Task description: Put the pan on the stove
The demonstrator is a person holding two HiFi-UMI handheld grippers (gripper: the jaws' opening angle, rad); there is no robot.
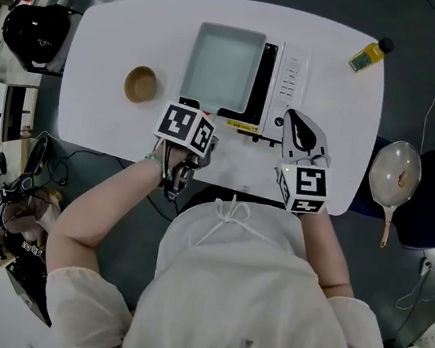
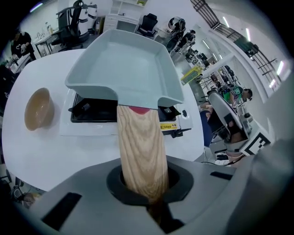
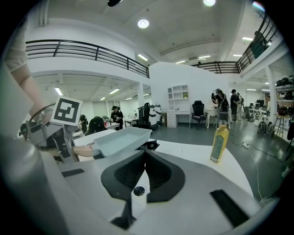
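A square grey pan (image 1: 223, 66) with a wooden handle (image 2: 141, 147) sits over the black burner of a white tabletop stove (image 1: 290, 79). I cannot tell whether its base touches the grate. My left gripper (image 1: 194, 129) is at the table's near edge, shut on the handle's end (image 2: 142, 183). In the right gripper view the pan (image 3: 120, 140) shows at the left, above the stove (image 3: 151, 146). My right gripper (image 1: 297, 128) lies over the stove's near right corner. Its jaws (image 3: 143, 170) are shut with nothing between them.
A wooden bowl (image 1: 141, 84) stands left of the stove on the white table (image 1: 108, 39). A yellow bottle (image 1: 369, 56) lies at the far right corner. A round pan (image 1: 394, 176) rests on a dark chair off the table's right end.
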